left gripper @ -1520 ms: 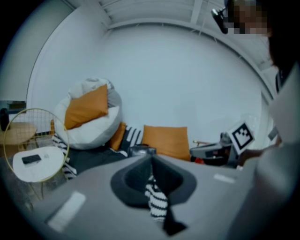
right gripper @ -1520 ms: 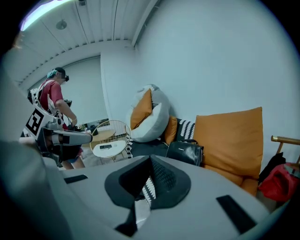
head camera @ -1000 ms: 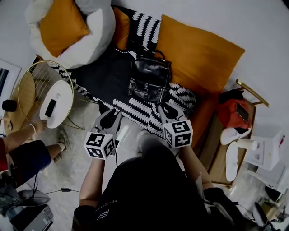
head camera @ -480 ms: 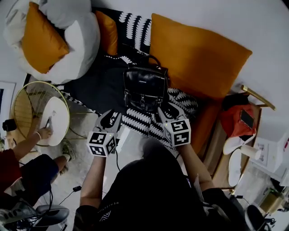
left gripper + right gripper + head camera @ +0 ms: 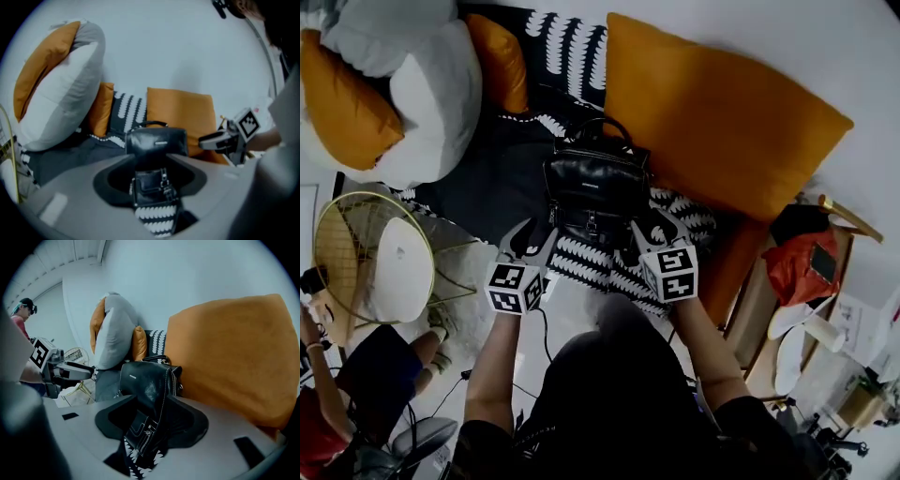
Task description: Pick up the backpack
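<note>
Opening jaws on my left gripper [image 5: 528, 236] and right gripper [image 5: 653, 232]. The backpack [image 5: 595, 187] stands just ahead between each pair, not pinched.

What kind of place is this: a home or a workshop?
Probably a living-room corner: a big orange cushion, a black-and-white patterned throw under the black backpack, and a round wire side table nearby.

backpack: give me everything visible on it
The backpack is small, black and glossy like leather, with a top handle, a flap and a buckled front pocket. It stands upright on the black-and-white patterned throw, close beside the big orange cushion. The left gripper and right gripper flank its lower front, jaws opening, the bag ahead between them, no pad pressing it.
</note>
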`<act>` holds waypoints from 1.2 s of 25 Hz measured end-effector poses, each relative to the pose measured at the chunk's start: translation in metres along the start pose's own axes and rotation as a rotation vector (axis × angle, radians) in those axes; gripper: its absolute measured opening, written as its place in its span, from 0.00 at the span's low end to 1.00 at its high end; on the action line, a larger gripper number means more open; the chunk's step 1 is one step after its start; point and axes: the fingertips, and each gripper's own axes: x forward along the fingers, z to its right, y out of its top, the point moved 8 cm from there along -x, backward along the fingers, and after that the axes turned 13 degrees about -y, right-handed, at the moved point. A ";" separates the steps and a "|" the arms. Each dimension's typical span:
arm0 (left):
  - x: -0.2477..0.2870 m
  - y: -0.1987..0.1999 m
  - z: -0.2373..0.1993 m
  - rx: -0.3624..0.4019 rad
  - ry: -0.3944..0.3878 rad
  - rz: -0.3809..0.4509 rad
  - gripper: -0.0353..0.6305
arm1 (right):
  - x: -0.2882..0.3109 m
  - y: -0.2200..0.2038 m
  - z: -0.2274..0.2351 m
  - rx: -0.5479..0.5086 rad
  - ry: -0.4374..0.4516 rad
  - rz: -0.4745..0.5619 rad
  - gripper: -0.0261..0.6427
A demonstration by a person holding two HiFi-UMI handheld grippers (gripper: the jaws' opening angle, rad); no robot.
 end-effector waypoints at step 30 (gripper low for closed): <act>0.115 -0.009 -0.079 -0.034 -0.127 -0.074 0.59 | 0.089 -0.010 0.021 0.069 0.060 -0.051 0.40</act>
